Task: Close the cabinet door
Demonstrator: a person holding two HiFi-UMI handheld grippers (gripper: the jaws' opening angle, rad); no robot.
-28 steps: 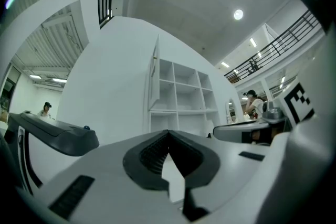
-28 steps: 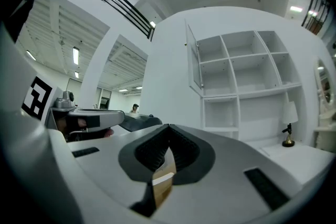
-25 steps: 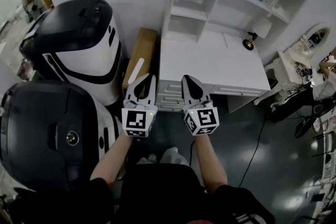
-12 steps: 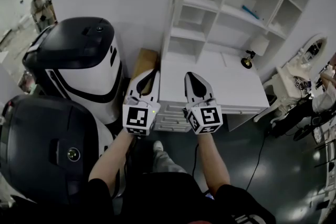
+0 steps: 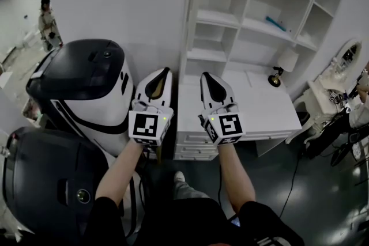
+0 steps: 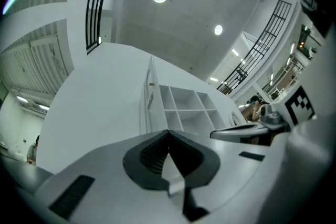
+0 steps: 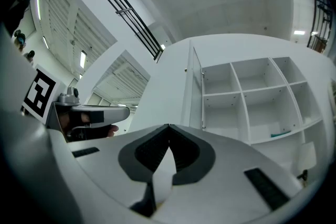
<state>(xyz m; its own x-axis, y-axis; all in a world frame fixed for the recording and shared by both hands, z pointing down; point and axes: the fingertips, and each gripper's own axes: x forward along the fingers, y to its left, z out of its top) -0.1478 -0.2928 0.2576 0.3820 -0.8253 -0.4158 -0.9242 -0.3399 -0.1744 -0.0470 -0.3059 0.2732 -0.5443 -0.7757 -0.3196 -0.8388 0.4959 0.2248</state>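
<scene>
Both grippers are held side by side in the near middle of the head view, over the left part of a white desk. They point toward a white shelf cabinet (image 5: 259, 3) that stands on the far side of the desk against the wall. The left gripper (image 5: 164, 73) has its jaws together with nothing between them, as the left gripper view confirms. The right gripper (image 5: 205, 76) likewise has its jaws together and empty in the right gripper view. Neither gripper touches the cabinet or the desk. The cabinet door (image 5: 190, 20) hangs at the left side of the cabinet, swung outward and seen almost edge-on as a narrow upright strip. The right gripper view shows two hinges along the cabinet's left frame. All the compartments stand exposed, so the door is not closed. A small blue object (image 5: 275, 24) lies on a middle shelf toward the right. It is too small to identify. The desk's surface (image 5: 253, 106) carries a small lamp (image 5: 283, 63) with a white shade at its far right, just below the shelves. A stack of drawers (image 5: 193, 144) sits at the near left front of the desk, below the grippers. Two large black-and-white machines (image 5: 86, 80) stand on the floor to the left, one nearer than the other. A person (image 5: 49, 23) stands at the far left. An oval mirror (image 5: 347, 55) is at the right edge.
</scene>
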